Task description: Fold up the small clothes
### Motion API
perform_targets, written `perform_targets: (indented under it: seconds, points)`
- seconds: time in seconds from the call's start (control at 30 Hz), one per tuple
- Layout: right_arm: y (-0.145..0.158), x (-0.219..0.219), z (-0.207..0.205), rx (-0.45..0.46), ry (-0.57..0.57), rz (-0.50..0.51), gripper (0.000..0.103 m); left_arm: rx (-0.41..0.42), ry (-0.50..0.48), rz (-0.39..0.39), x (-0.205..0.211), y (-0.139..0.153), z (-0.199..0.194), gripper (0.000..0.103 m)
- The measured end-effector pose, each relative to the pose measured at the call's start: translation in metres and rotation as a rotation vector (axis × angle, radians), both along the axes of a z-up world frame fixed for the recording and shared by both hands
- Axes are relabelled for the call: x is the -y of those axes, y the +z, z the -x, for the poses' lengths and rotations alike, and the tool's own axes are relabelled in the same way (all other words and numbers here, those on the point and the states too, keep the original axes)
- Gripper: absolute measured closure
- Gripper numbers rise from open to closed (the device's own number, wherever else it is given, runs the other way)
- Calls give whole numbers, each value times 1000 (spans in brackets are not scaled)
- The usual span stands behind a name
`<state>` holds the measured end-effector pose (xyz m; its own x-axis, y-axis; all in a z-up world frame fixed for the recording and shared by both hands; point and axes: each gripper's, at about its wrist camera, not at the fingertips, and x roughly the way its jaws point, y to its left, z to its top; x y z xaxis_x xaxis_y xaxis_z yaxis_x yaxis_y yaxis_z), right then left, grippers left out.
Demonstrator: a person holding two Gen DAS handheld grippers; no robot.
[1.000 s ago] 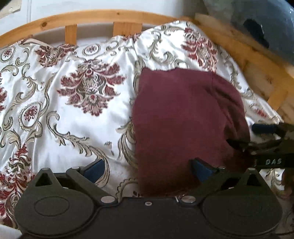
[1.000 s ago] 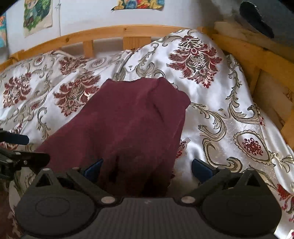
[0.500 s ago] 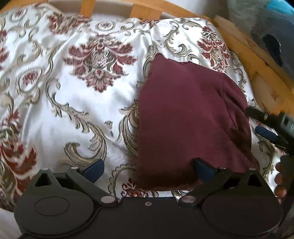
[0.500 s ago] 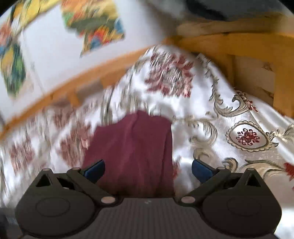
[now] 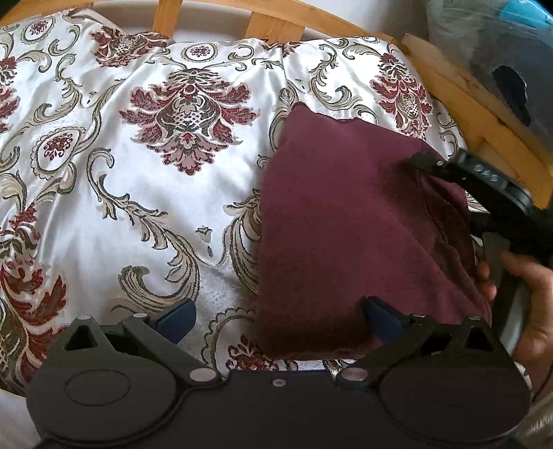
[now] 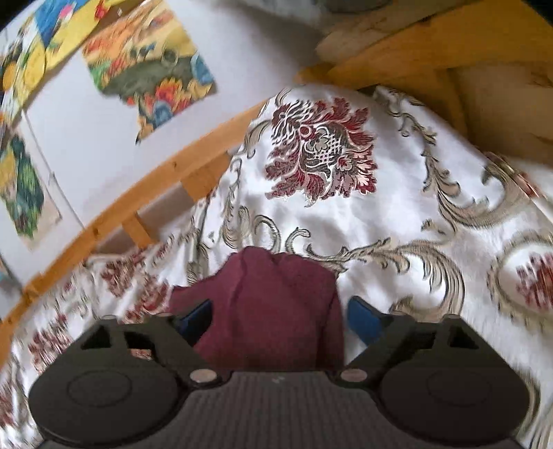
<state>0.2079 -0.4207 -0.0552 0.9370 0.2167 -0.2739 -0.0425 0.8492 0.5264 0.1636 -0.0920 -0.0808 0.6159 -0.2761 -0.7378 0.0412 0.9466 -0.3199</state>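
Maroon garment (image 5: 349, 221) lies on the right part of the patterned bedspread (image 5: 145, 179), already doubled into a compact panel, so I judge the folding well along; its right edge is bunched and needs smoothing or one more fold. The left gripper (image 5: 276, 321) hovers at its near edge, tongs wide. The right gripper (image 6: 276, 314) is wide too, straddling the cloth. A wooden bed rail (image 5: 269, 24) borders the spread; posters (image 6: 145, 65) hang on the wall.

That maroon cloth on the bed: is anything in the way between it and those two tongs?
Nothing visible. The maroon cloth lies directly between the open right tongs, and the open left tongs straddle its near corner on the patterned bedspread.
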Motion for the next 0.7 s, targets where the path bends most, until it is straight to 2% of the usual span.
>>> perform_targets:
  seconds: [0.03,0.17,0.23,0.33,0.53,0.63,0.7]
  points:
    - [-1,3,-3,-4,-1,4,31,1,-1,-1,0,0,0,0]
    - [-11,13,0,-7,-40,-146,31,17,-10,-23,3,-1,1,0]
    - [-12,12,4,-1,-52,-168,30,21,-9,-29,5,-2,1,0]
    - [-9,7,3,-10,-51,-131,21,14,3,-17,5,-2,1,0]
    - [-6,10,7,9,-17,-160,1,11,14,-6,4,-4,2,0]
    - [3,14,22,11,-40,-138,2,9,16,-2,3,-4,2,0]
    - [6,14,26,13,-51,-113,12,7,18,1,3,-5,2,0]
